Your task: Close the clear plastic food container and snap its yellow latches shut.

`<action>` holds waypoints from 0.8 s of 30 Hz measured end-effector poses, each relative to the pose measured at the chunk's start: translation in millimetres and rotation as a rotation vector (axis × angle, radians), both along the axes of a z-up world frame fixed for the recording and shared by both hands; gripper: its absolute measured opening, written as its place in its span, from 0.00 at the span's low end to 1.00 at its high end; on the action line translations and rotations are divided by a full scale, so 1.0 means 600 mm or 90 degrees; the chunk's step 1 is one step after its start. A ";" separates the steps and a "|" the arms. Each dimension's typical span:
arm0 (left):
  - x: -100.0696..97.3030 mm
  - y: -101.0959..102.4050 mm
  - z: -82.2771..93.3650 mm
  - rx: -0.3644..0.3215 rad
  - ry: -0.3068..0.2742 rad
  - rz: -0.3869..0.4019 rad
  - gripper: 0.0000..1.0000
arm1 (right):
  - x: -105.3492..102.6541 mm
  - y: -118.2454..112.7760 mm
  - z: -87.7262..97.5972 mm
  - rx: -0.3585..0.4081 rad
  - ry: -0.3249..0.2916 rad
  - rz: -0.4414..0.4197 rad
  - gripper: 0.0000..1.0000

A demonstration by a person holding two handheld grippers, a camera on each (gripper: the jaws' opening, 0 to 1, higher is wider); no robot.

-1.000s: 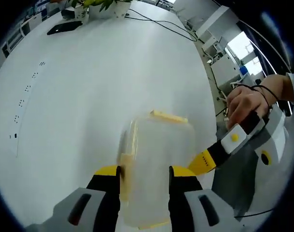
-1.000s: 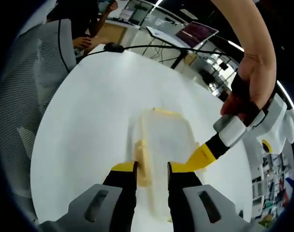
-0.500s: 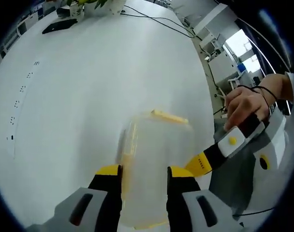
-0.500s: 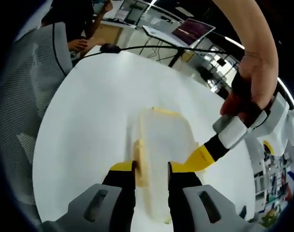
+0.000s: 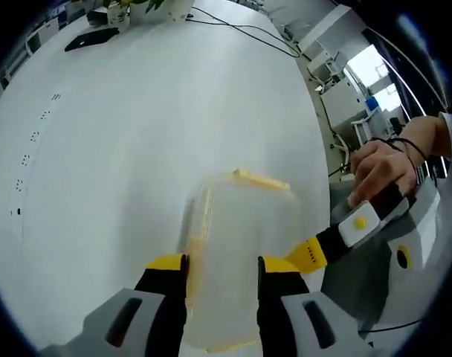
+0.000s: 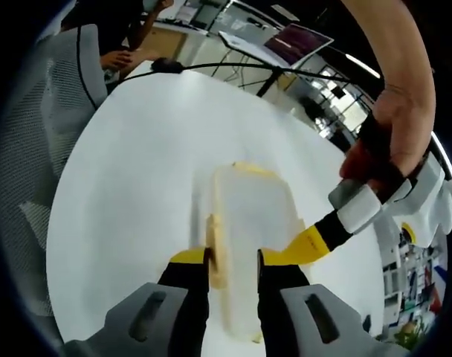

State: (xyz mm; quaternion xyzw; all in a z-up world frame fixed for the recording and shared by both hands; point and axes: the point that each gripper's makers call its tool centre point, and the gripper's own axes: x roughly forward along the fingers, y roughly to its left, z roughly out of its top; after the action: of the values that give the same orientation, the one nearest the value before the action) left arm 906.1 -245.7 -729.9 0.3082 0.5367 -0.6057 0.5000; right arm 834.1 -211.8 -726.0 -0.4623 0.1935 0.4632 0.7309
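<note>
In the left gripper view I see the clear plastic food container sitting on the white tabletop, right in front of my left gripper. Its yellow-tipped jaws stand either side of the near end of the box, closed in against it — I read that as a hold on the container. A yellow latch shows along the far edge, and another runs down the left side.

The right gripper comes in from the right of that view, its yellow tip just beside the container's right edge, with a hand on its handle.

In the right gripper view the container lies lengthwise ahead of the right gripper, whose jaws flank the near end with a side latch against the left jaw — again pinched on the box. The left gripper reaches in from the right, touching the container's side. A mesh chair stands beyond the tabletop's edge.
</note>
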 end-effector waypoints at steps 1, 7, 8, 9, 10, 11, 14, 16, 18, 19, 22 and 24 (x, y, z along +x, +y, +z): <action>0.004 -0.001 0.001 -0.001 0.000 0.000 0.31 | 0.000 0.000 0.000 0.001 0.002 0.000 0.22; 0.002 -0.007 0.009 -0.033 -0.030 0.008 0.34 | 0.001 0.001 0.006 0.019 0.026 -0.017 0.24; 0.004 -0.007 0.009 -0.035 -0.040 0.007 0.37 | 0.001 0.001 0.005 0.020 0.029 -0.022 0.25; 0.002 -0.009 0.013 -0.039 -0.048 0.009 0.40 | 0.001 -0.001 0.006 0.018 0.034 -0.033 0.27; 0.000 -0.009 0.016 -0.041 -0.047 0.011 0.39 | 0.001 -0.001 0.007 0.020 0.033 -0.032 0.28; -0.004 -0.011 0.023 -0.052 -0.048 0.015 0.39 | -0.001 -0.002 0.011 0.021 0.034 -0.035 0.28; -0.002 -0.015 0.038 -0.076 -0.057 0.024 0.40 | -0.001 -0.004 0.022 0.028 0.030 -0.044 0.28; 0.001 -0.013 0.047 -0.089 -0.061 0.033 0.39 | -0.002 -0.009 0.025 0.026 0.030 -0.050 0.28; -0.006 -0.006 0.057 -0.098 -0.064 0.040 0.39 | -0.002 -0.012 0.029 0.023 0.030 -0.055 0.28; -0.006 -0.005 0.058 -0.099 -0.065 0.041 0.39 | -0.002 -0.014 0.031 0.023 0.029 -0.058 0.28; -0.016 0.012 0.069 -0.099 -0.074 0.041 0.39 | -0.005 -0.017 0.042 0.026 0.028 -0.069 0.28; -0.018 0.022 0.074 -0.094 -0.082 0.042 0.39 | -0.006 -0.018 0.046 0.025 0.025 -0.070 0.27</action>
State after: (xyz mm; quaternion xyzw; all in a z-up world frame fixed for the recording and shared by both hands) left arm 895.5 -232.2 -685.7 0.2905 0.4672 -0.6059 0.5746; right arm 830.6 -222.5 -698.4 -0.4278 0.2236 0.4349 0.7601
